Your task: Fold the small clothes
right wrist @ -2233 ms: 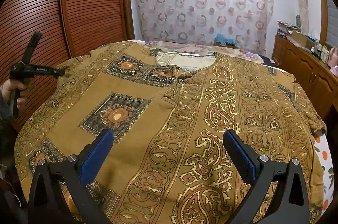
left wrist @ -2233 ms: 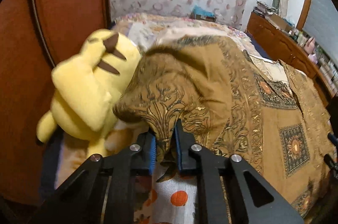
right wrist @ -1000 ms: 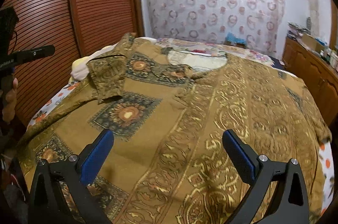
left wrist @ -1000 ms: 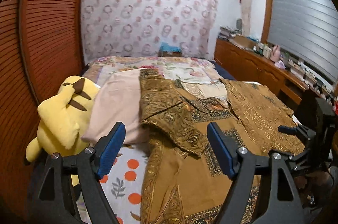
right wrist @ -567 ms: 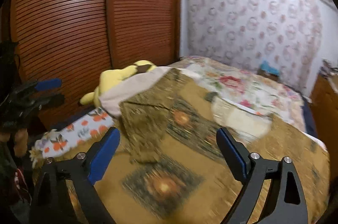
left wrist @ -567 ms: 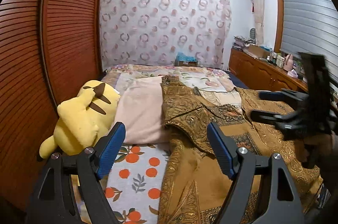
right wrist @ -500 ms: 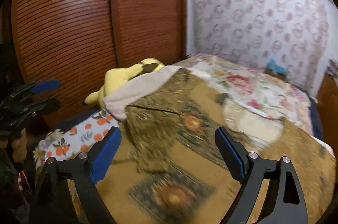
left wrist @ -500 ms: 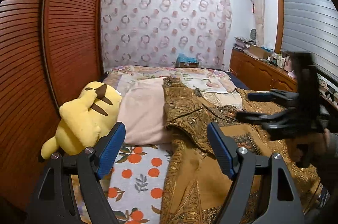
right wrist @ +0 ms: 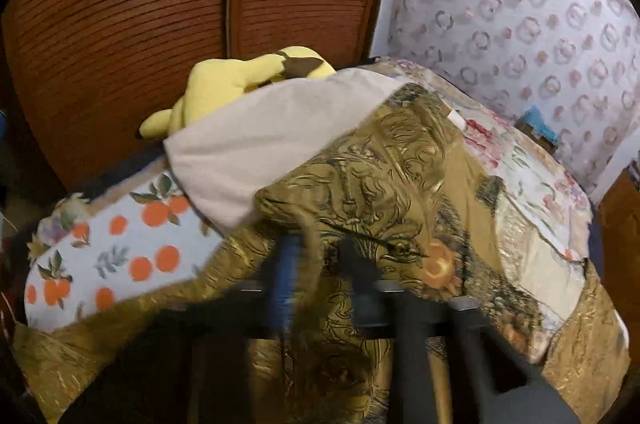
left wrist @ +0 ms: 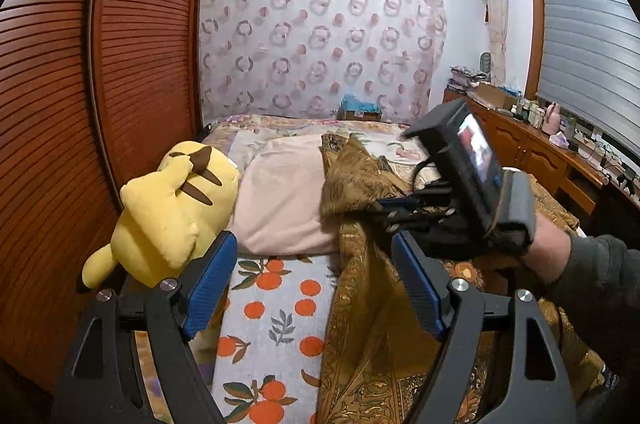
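Note:
A brown and gold patterned shirt [left wrist: 360, 324] lies spread on the bed, its sleeve [right wrist: 380, 184] folded up near the pink pillow. My right gripper [right wrist: 316, 264] is shut on the sleeve's edge; the view is blurred. It also shows in the left wrist view [left wrist: 384, 208], pinching the sleeve [left wrist: 352, 184]. My left gripper [left wrist: 312, 288] is open and empty, held above the bed's near left part, with the shirt's edge under its right finger.
A yellow plush toy [left wrist: 172, 208] and a pink pillow [left wrist: 280, 192] lie at the left of the bed by the wooden slatted wardrobe [left wrist: 100, 84]. An orange-print sheet [left wrist: 272, 312] shows beside the shirt. A wooden cabinet [left wrist: 560, 160] runs along the right.
My right gripper swung left across the shirt and closed on the folded sleeve. My left gripper let the sleeve go earlier, opened and drew back.

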Tool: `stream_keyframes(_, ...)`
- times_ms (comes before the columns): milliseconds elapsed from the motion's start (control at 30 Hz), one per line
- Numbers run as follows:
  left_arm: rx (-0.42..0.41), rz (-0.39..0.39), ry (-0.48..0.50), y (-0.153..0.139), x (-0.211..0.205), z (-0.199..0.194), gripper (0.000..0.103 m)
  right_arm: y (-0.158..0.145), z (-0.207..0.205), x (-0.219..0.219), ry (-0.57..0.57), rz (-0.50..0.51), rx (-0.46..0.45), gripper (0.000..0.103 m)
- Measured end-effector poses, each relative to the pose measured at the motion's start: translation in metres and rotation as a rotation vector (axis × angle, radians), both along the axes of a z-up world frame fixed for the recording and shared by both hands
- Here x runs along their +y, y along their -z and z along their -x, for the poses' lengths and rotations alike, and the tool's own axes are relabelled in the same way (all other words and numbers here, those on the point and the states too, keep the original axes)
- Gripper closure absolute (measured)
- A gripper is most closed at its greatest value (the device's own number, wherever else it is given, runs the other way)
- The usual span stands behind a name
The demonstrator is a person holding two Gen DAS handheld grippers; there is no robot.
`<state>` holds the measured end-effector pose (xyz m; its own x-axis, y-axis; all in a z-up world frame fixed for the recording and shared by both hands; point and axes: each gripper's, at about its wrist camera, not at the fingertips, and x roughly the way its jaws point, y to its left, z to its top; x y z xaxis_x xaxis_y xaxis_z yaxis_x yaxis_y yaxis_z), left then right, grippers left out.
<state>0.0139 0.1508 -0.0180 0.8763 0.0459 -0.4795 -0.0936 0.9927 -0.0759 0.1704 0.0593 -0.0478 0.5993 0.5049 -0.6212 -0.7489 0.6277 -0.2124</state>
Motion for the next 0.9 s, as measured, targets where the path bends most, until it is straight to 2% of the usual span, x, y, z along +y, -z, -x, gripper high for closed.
stream_keyframes(100,0.012,0.007,0.006,0.007,-0.004,-0.004,0.023,-0.016,-0.001,-0.017,-0.018,-0.1,-0.011,0.091)
stream_keyframes(200,0.026,0.04,-0.002,0.013,-0.007,-0.01,0.023,-0.032,-0.004,-0.042,0.058,-0.178,-0.049,0.091)
stream_keyframes(267,0.029,0.052,0.003,0.012,-0.008,-0.012,0.023,-0.036,-0.011,-0.06,0.134,-0.183,-0.055,0.091)
stream_keyframes(300,0.025,0.048,0.003,0.012,-0.009,-0.013,0.023,-0.036,-0.016,-0.068,0.153,-0.18,-0.045,0.086)
stream_keyframes(333,0.022,0.042,0.001,0.011,-0.012,-0.013,0.023,-0.034,-0.021,-0.074,0.183,-0.162,-0.044,0.069)
stream_keyframes(400,0.024,0.036,0.006,0.011,-0.016,-0.014,0.023,-0.032,-0.025,-0.084,0.233,-0.147,-0.048,0.049)
stream_keyframes(500,0.032,0.03,0.02,0.011,-0.024,-0.019,0.023,-0.032,-0.024,-0.095,0.219,-0.177,-0.021,0.042)
stream_keyframes(567,0.04,0.011,0.036,0.012,-0.032,-0.022,0.023,-0.033,-0.018,-0.1,0.216,-0.178,-0.038,0.04)
stream_keyframes(700,0.057,-0.007,0.058,0.016,-0.041,-0.028,0.023,-0.027,-0.006,-0.111,0.187,-0.193,-0.044,0.03)
stream_keyframes(900,0.073,0.007,0.085,0.02,-0.051,-0.035,0.023,-0.018,0.002,-0.142,0.212,-0.189,-0.027,0.027)
